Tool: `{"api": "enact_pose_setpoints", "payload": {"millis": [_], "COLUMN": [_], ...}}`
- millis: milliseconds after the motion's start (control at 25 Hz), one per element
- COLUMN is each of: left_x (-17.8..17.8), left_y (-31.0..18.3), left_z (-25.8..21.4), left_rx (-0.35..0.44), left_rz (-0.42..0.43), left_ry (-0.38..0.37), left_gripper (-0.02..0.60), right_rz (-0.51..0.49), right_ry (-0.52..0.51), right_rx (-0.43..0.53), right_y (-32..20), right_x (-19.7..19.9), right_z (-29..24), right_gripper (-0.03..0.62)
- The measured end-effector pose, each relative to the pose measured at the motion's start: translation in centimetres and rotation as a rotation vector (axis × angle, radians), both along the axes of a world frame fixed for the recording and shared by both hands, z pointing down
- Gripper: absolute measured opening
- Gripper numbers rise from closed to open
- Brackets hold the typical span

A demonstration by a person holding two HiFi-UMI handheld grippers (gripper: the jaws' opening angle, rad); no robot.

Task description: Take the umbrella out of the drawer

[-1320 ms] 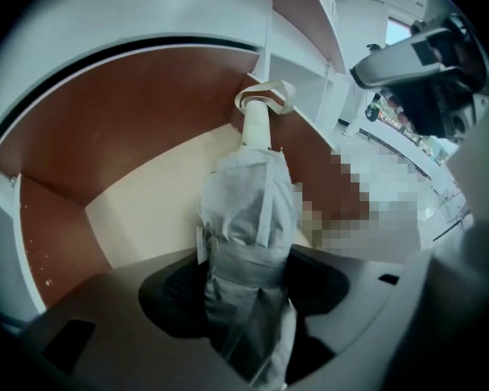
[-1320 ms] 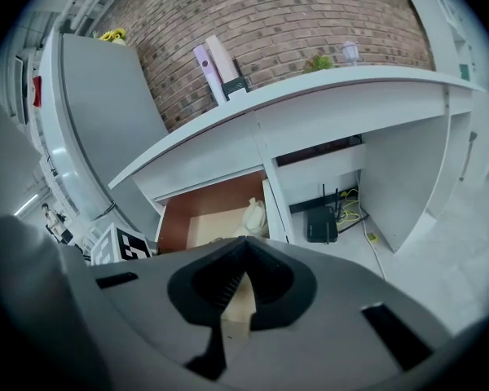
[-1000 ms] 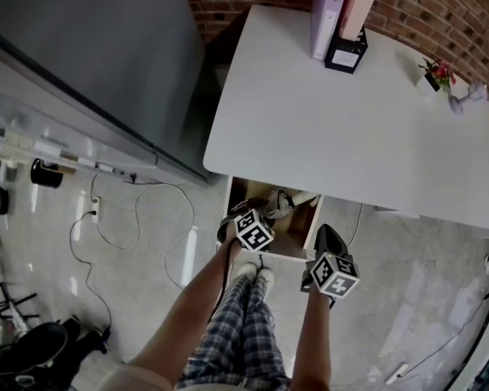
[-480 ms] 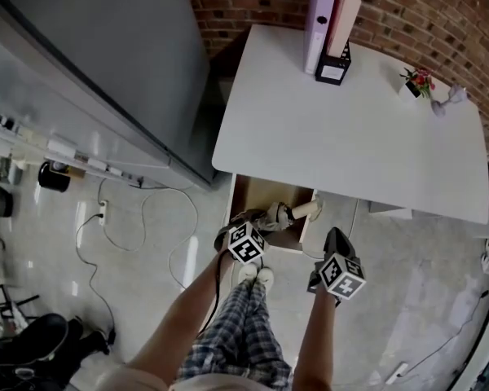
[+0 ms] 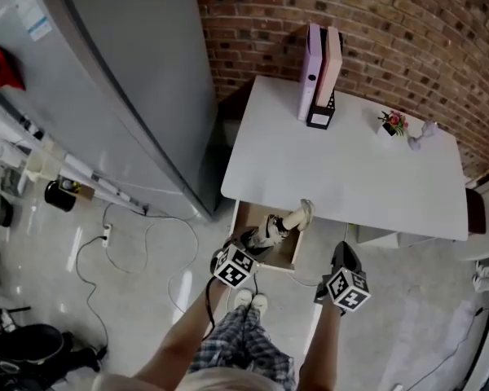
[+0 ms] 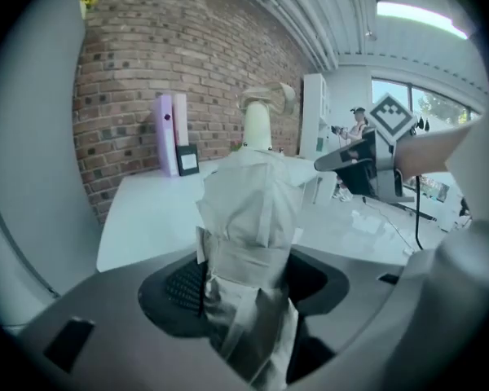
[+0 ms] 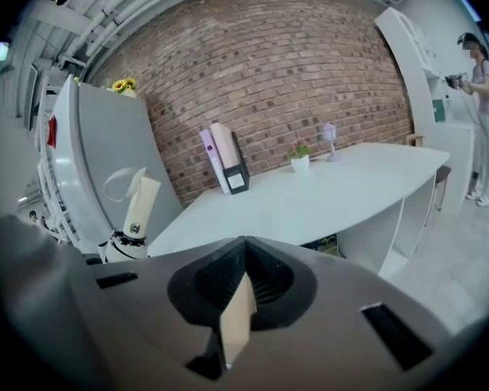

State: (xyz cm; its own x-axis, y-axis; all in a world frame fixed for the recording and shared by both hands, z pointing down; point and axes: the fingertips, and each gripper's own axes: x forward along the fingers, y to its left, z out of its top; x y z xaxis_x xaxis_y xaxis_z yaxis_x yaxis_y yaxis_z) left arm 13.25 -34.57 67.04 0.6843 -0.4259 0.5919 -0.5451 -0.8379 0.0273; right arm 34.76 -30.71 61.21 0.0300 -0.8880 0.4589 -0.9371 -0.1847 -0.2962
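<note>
Left gripper [image 5: 255,239] clamps its fingers on the umbrella [image 5: 290,218] above the drawer [image 5: 287,259]; right gripper [image 5: 343,257], farther right, has fingers together.

Left hand-held gripper [image 5: 253,241] clamped on umbrella [image 6: 253,210]; right hand-held gripper [image 5: 344,252] jaws together, empty; both forearms [image 5: 187,332] reach forward.

cloth umbrella [image 6: 248,218], matt wht table [image 5: 350,169], brick wall [image 5: 375,31]

So the right gripper [image 7: 243,255] has its jaws pressed together, nothing between them. Off to the left, the cream handle of an umbrella [image 7: 138,206] sticks up with its strap loop, in front of a grey fridge [image 7: 106,145]. Beyond, a white table [image 7: 326,198] against the brick wall [image 7: 269,72] carries 2 binders [image 7: 220,160] and a tiny flower pot [image 7: 299,161].
</note>
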Motion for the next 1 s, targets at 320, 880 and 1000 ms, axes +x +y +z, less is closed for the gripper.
{"api": "enact_pose_setpoints", "payload": {"millis": [320,880,1000], "left_x": [-3.6,-9.8,-10.4], "left_y": [-3.6,-4.8,-4.6], "left_z": [-14.6,-29.9,-31.1], "left_rx": [0.184,0.43,0.447], "left_rz": [-0.186,-0.375,-0.396], "left_ry": [0.189,0.413,0.447], "left_gripper": [0.275,0.276,0.276], "right_rz": [-0.079,-0.151,-0.152], "right_ry": [0.073,0.181,0.207], "right_rx": [0.194,0.425,0.447], "right_y": [-1.4,0.5,0.8], "right_x": [-0.6,-1.1,-1.0], "right_z": [-10.4,-22.4,-23.5], "right_gripper": [0.018,0.018,0.018]}}
